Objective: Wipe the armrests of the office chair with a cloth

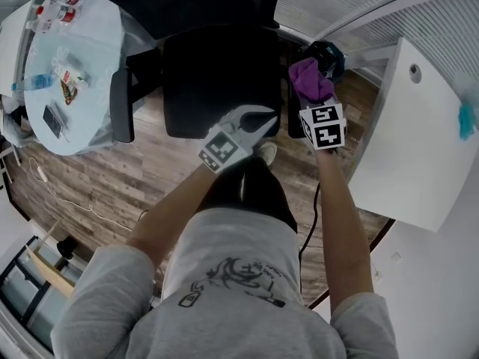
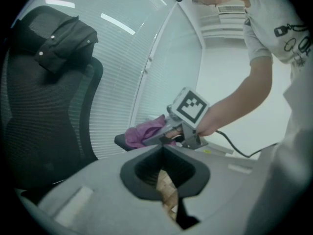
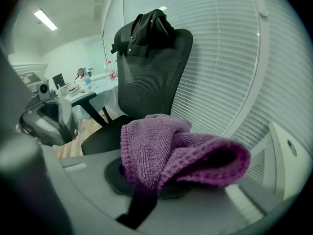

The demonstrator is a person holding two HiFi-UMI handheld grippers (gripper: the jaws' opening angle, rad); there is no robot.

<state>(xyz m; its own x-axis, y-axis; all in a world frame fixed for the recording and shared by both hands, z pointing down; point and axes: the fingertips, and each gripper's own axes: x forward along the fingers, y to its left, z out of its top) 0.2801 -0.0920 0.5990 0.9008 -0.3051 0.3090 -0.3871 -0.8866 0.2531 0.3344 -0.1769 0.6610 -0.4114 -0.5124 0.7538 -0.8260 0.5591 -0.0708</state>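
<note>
The black office chair (image 1: pixel 221 81) stands in front of me, with a left armrest (image 1: pixel 121 103) and a right armrest (image 2: pixel 122 141). My right gripper (image 1: pixel 314 99) is shut on a bunched purple cloth (image 1: pixel 310 79) that rests on the right armrest. In the right gripper view the cloth (image 3: pixel 171 151) covers the jaws of the right gripper (image 3: pixel 161 180). My left gripper (image 1: pixel 258 118) hovers over the seat's front right corner, jaws together and holding nothing. In the left gripper view, the left gripper (image 2: pixel 168 190) faces the right gripper (image 2: pixel 164 136) and the cloth (image 2: pixel 144 133).
A dark jacket (image 3: pixel 146 31) hangs over the chair's headrest. A round glass table (image 1: pixel 97 43) with bottles and a phone stands at the left. A white desk (image 1: pixel 419 140) and window blinds are at the right. A black cable (image 1: pixel 310 223) trails over the wooden floor.
</note>
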